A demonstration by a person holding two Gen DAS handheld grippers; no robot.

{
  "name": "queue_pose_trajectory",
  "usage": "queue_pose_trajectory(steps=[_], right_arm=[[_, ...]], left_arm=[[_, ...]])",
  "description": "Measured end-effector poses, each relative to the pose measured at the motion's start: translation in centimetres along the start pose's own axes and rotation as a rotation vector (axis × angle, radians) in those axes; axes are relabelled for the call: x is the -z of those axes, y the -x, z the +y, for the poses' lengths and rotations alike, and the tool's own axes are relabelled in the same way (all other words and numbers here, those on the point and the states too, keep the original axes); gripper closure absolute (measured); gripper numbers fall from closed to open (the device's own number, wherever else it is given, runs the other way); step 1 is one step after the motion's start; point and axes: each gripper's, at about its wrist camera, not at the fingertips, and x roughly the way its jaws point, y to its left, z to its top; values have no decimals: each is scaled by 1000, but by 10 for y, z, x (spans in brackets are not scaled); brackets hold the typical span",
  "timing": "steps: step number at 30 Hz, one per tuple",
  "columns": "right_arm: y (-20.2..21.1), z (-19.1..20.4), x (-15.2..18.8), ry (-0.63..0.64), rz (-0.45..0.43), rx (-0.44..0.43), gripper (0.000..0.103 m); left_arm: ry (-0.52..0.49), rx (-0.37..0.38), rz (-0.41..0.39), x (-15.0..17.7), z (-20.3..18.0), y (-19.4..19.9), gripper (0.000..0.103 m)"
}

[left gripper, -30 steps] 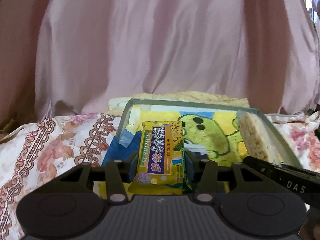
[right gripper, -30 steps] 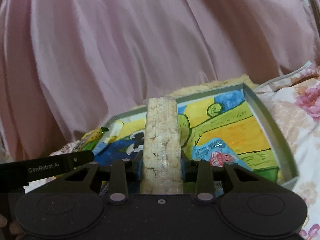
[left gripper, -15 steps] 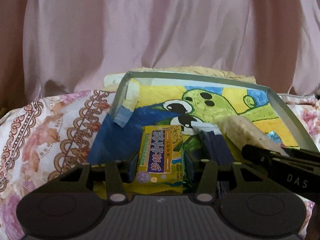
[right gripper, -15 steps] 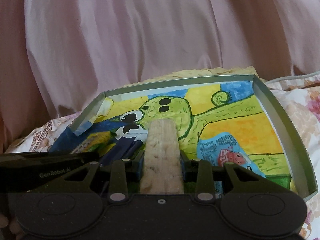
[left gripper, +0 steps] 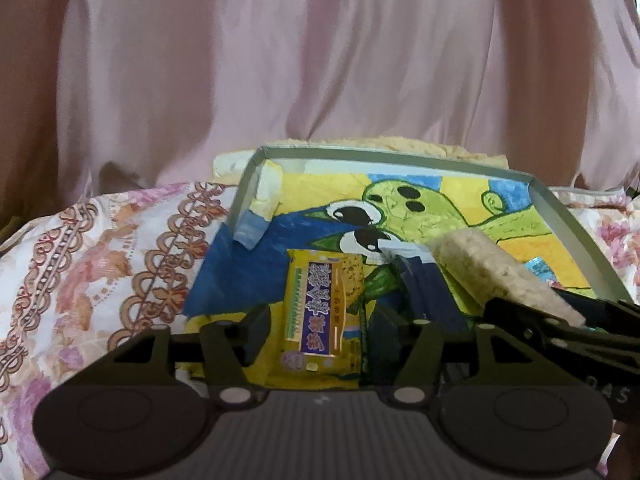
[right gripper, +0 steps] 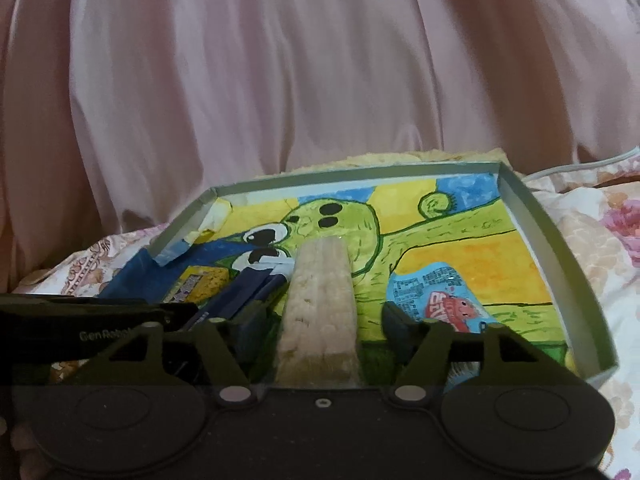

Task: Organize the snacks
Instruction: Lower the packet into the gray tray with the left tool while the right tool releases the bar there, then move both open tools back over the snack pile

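A shallow grey tray (left gripper: 400,158) lined with a green cartoon drawing lies on the bed. A yellow snack packet (left gripper: 324,312) rests in its near left part, between the fingers of my left gripper (left gripper: 320,332). These jaws are opening, and a gap shows at the left pad. In the right wrist view a pale rice bar (right gripper: 320,304) lies on the tray (right gripper: 532,220) between the fingers of my right gripper (right gripper: 324,328). Those jaws are opening too, with space on both sides. A dark blue packet (right gripper: 240,292) sits between the two snacks.
A light blue packet with a red fish (right gripper: 440,300) lies in the tray's near right part. The tray sits on a floral bedsheet (left gripper: 100,260) with a yellow towel (left gripper: 400,144) behind it. Pink cloth (left gripper: 320,60) fills the background. A white cable (right gripper: 580,164) runs at the far right.
Both grippers came down into the tray with their snacks. Their jaws then parted, and the yellow packet and the rice bar now rest on the tray floor.
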Motion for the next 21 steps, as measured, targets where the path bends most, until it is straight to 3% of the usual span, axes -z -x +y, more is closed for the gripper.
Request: queue_pose_trajectory(steps=[12,21], right_arm=[[56,-3,10,1,-159,10,2],[101,-6,25,12,-232,13,1]], left_arm=[[35,-31,-164,9,5,57,4],[49,-62,-256,29,-4,104,1]])
